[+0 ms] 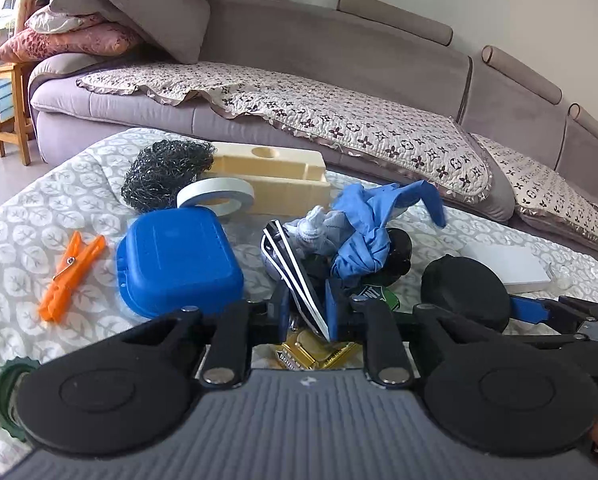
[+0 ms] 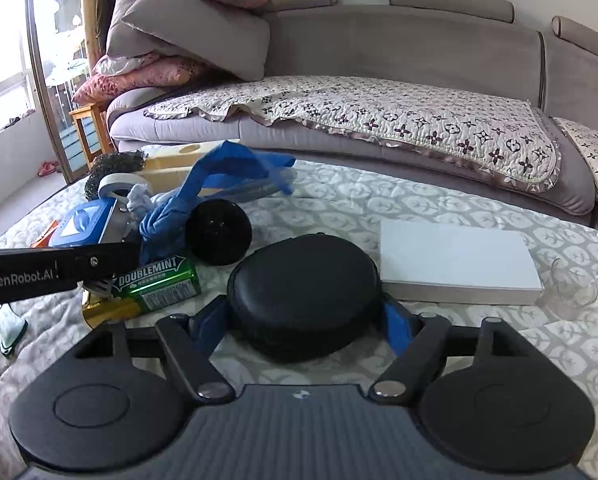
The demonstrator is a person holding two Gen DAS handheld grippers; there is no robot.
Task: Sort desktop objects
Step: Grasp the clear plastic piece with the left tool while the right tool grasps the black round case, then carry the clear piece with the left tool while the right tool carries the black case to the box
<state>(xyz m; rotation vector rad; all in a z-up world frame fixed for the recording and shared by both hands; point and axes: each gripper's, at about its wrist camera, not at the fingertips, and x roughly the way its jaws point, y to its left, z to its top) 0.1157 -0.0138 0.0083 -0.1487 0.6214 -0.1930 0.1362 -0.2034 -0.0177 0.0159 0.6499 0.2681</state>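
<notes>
Left tool (image 1: 307, 312) clamps the nail clippers (image 1: 289, 276) amid clutter; right tool (image 2: 305, 320) straddles the black case (image 2: 303, 292), contact unclear, bare quilt (image 2: 379, 200) beyond.

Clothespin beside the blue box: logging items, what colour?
Orange; the clothespin shows best in the left wrist view.

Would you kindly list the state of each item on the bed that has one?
left tongs: shut on the nail clipper
right tongs: astride the black round case, pads at its sides
blue box: lid closed
white box: closed, lying flat
orange clothespin: shut, lying flat
Doublemint pack: tilted against clutter
</notes>
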